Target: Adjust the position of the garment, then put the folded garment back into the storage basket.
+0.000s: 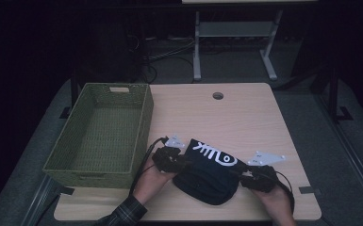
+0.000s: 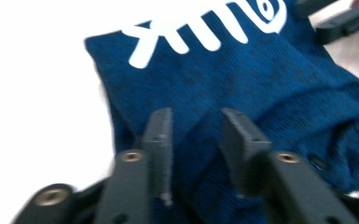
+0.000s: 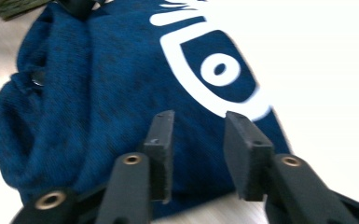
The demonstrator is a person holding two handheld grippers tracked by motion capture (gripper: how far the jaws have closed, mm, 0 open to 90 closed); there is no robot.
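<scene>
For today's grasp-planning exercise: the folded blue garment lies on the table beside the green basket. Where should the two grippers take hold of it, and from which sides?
Grip the folded blue garment at its two short ends, the left gripper from the basket side, the right gripper from the opposite side. It lies as a soft, thick bundle, so pinching both ends probably keeps the folds together. Both grippers' jaws stand open over the cloth.

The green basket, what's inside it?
The green basket looks empty; its woven floor shows. The corner behind the near wall is hidden. The blue shirt lies outside, on the table.
</scene>
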